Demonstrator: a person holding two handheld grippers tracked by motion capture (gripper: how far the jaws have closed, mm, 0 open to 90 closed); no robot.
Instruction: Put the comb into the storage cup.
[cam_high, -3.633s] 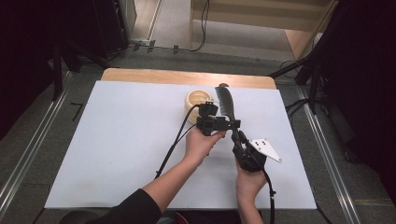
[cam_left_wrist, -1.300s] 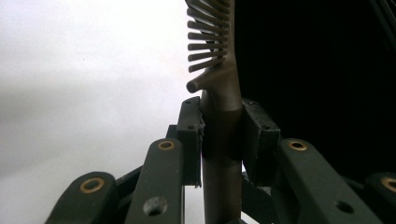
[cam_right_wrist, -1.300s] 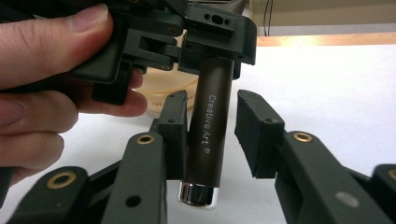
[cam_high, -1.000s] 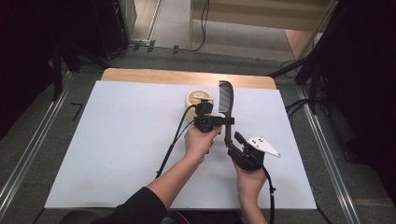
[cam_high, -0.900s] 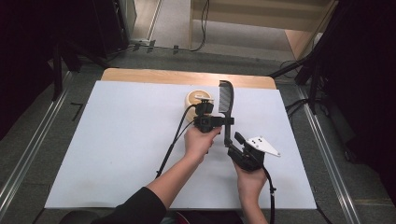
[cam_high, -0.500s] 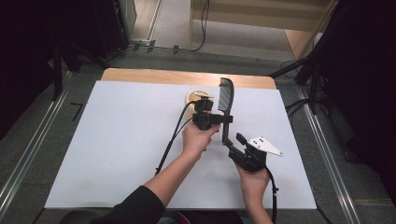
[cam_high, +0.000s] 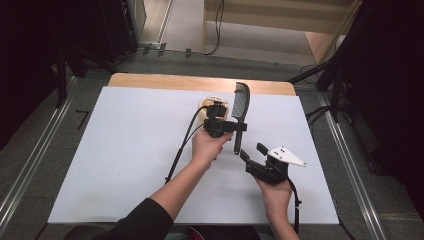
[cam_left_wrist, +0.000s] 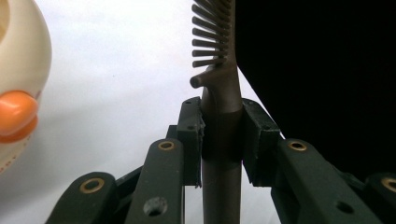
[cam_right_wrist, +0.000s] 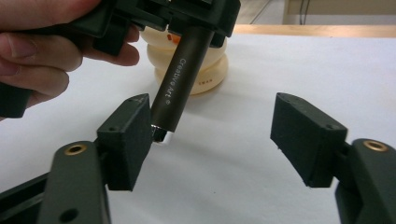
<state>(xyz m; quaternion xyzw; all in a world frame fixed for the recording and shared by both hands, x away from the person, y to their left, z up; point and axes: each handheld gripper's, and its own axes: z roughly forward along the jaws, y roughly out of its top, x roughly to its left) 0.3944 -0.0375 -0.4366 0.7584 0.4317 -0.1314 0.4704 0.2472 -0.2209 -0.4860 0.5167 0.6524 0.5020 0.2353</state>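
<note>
While the left gripper (cam_high: 239, 126) clamped the dark comb (cam_high: 240, 106) by its handle, the right gripper (cam_high: 252, 153) had just been opening. Its jaws stood apart, the comb's handle end between them beside one pad, above the white bench (cam_high: 125, 150).

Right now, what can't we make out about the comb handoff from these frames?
- Comb: the left claw view's top edge cuts off its teeth, the bottom edge its handle.
- Duck-shaped cream container: in the right claw view the left claw and comb handle hide most of it; its small print is too small to read.
- Right claw, open: whether its left pad touches the handle's tip is unclear.
- High view: container mostly behind the left claw.
</note>
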